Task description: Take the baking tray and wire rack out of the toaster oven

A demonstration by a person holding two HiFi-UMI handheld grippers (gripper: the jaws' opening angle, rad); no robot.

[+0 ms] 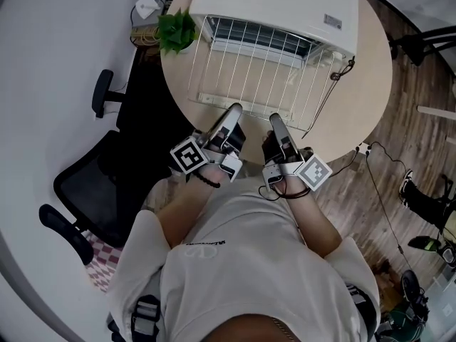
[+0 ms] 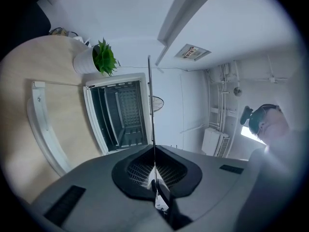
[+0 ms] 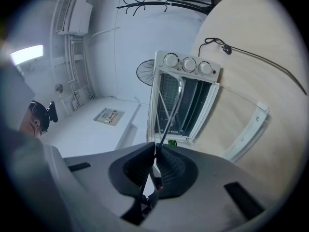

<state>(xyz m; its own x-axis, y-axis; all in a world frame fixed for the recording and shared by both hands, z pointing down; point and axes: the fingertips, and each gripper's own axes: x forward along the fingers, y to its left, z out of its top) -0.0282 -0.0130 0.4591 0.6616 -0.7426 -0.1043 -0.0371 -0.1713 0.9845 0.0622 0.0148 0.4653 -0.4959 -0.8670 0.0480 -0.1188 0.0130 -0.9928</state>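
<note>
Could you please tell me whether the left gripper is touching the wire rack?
Touching. The left gripper view shows the left gripper pinched shut on the wire rack.

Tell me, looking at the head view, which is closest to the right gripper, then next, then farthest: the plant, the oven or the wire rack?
1. The wire rack: pinched in the right gripper.
2. The oven: straight ahead, behind the rack.
3. The plant: far left, beside the oven.
</note>
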